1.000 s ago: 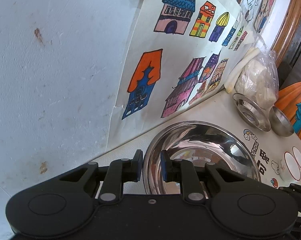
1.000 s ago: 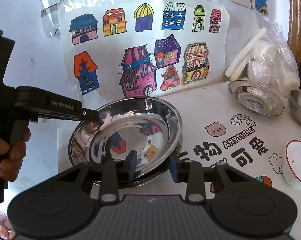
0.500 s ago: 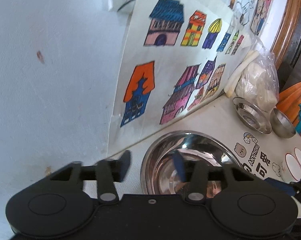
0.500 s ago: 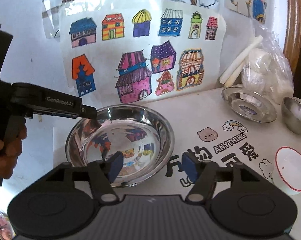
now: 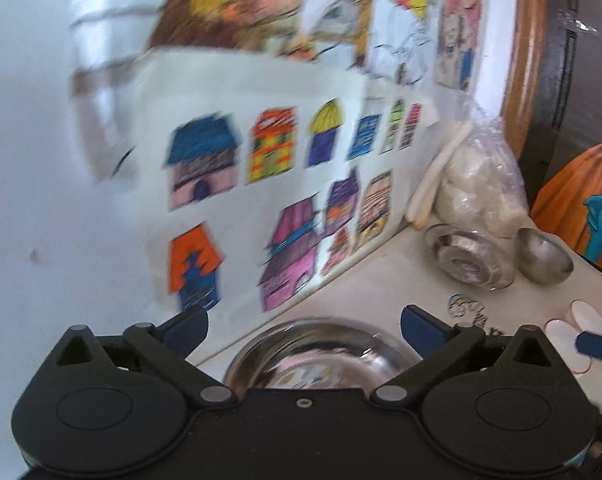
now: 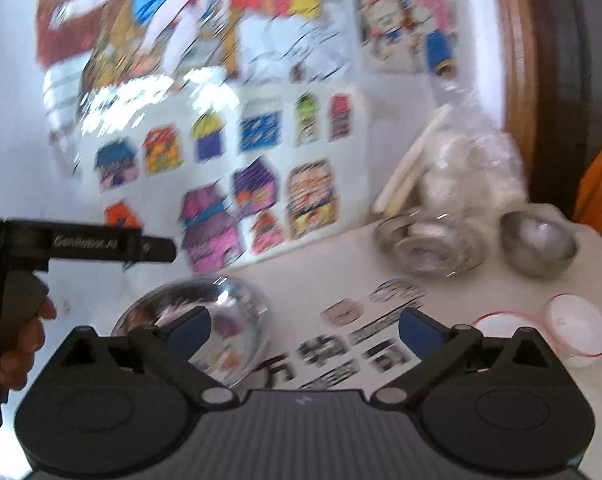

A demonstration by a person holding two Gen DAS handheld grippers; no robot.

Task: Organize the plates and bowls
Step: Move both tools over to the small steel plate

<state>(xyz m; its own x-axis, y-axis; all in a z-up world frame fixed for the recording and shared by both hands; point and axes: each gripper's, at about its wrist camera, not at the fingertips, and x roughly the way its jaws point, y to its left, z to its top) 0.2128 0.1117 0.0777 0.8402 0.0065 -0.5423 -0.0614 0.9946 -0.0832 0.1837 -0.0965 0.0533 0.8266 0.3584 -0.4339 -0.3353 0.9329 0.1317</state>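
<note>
Two black hand-held grippers hover above a white table (image 6: 321, 276) printed with cartoon lettering, both views blurred by motion. The left hand-held gripper (image 5: 304, 326) has its blue-tipped jaws spread wide and holds nothing; directly below it a large steel bowl (image 5: 321, 354) sits on the table close to the wall, apparently set there as the base for a stack. The right hand-held gripper (image 6: 304, 330) is likewise wide open and empty, aimed over the table toward the far dishes, likely the next ones to collect. Those wait at the back right: a shallow steel plate (image 6: 429, 248), a small steel bowl (image 6: 537, 244) just beside it, and two white red-rimmed bowls (image 6: 577, 326) nearer the edge. A plastic bag of white items (image 5: 477, 188) leans in the corner beneath children's house drawings (image 5: 277, 200). Only the right view shows the person's hand (image 6: 19, 344) around the left tool's handle; only the left view shows the right gripper's blue fingertip (image 5: 597, 348) poking in at the edge
</note>
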